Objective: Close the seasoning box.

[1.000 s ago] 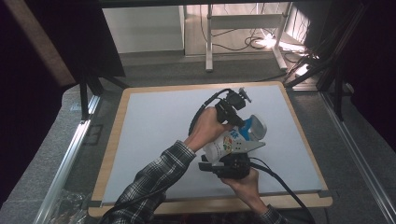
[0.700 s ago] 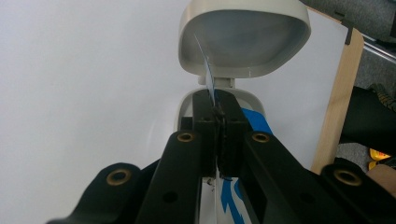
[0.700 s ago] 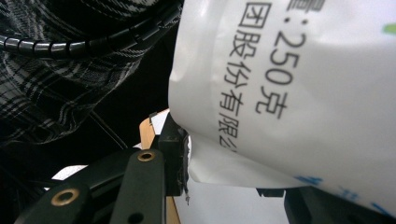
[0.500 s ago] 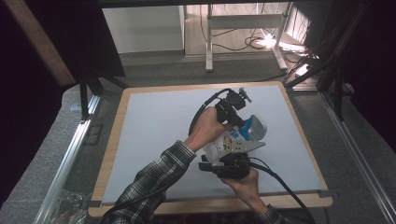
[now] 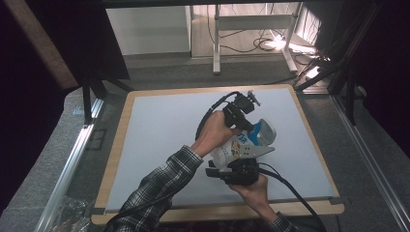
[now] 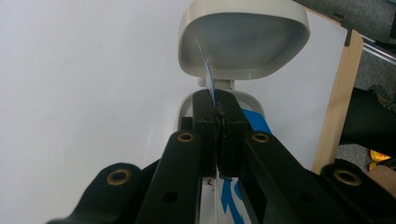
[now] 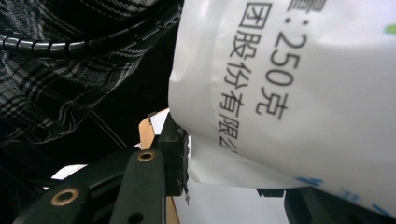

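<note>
A white container [image 5: 241, 145] printed "250克" lies at the table's [image 5: 159, 130] four o'clock, bare board wide at nine. The right gripper [image 7: 224, 179] clamps its body; the left gripper [image 6: 217, 121], jaws closed, pinches a thin blue-edged tab [image 6: 208, 79] under the flipped-open lid [image 6: 243, 39]

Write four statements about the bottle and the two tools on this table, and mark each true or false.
1. The white bottle's flip lid stands open. True.
2. The left tool is wide open with nothing between its jaws. False: it is shut on a thin blue-and-white tab below the lid.
3. The right tool holds the bottle's printed body. True.
4. The bottle stands alone on the table. False: both tools hold it.
</note>
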`<state>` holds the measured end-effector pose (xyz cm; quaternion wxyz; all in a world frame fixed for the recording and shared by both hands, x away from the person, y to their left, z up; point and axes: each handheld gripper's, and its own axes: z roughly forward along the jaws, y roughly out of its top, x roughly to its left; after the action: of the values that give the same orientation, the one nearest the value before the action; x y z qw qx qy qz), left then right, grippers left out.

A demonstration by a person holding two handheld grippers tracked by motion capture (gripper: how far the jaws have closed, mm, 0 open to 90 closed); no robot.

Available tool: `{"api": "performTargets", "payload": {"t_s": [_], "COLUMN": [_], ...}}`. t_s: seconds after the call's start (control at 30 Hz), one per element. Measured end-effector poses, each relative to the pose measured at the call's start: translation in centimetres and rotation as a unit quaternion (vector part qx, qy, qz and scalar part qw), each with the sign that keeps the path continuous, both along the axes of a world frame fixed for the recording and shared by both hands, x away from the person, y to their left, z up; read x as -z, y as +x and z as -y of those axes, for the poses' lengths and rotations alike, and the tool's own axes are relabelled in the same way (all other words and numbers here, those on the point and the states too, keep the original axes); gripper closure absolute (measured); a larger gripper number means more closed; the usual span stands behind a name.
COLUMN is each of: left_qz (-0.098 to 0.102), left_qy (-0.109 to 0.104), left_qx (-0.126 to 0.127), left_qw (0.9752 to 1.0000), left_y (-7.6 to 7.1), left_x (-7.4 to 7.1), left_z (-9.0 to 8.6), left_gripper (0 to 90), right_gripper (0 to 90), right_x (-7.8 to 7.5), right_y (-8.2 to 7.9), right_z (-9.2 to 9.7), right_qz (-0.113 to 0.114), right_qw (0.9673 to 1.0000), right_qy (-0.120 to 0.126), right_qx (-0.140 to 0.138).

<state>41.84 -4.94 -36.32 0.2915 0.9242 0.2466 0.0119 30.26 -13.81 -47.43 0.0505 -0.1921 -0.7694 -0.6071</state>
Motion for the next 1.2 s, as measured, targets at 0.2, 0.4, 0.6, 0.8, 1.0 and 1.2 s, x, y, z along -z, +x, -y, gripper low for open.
{"api": "performTargets", "payload": {"t_s": [0.2, 0.4, 0.6, 0.8, 1.0, 1.2], "left_qz": [0.002, 0.003, 0.006, 0.009, 0.010, 0.012], "left_qy": [-0.003, -0.007, -0.009, -0.014, -0.017, -0.020], "left_qx": [0.001, 0.000, 0.002, 0.002, 0.001, 0.003], "left_qw": [1.0000, 1.0000, 0.9999, 0.9999, 0.9998, 0.9997], "left_y": [-0.1, -0.1, -0.3, -0.4, -0.5, -0.6], "left_x": [0.0, 0.1, 0.2, 0.2, 0.2, 0.3], "left_z": [0.0, -0.2, -0.3, -0.4, -0.6, -0.8], "left_gripper": [88.4, 88.4, 88.4, 88.3, 88.3, 88.3], "right_gripper": [61.8, 61.4, 59.7, 58.2, 57.3, 56.1], "right_x": [0.1, 0.2, 0.4, 0.7, 0.9, 1.3], "right_y": [0.0, 0.0, 0.1, 0.1, 0.1, 0.2], "right_z": [0.0, -0.1, -0.1, -0.1, -0.2, -0.3], "right_qz": [-0.001, 0.003, 0.007, 0.013, 0.016, 0.015], "right_qw": [1.0000, 1.0000, 0.9999, 0.9996, 0.9994, 0.9991], "right_qy": [-0.002, -0.007, -0.012, -0.022, -0.029, -0.037], "right_qx": [0.001, 0.003, 0.004, 0.008, 0.011, 0.013]}}
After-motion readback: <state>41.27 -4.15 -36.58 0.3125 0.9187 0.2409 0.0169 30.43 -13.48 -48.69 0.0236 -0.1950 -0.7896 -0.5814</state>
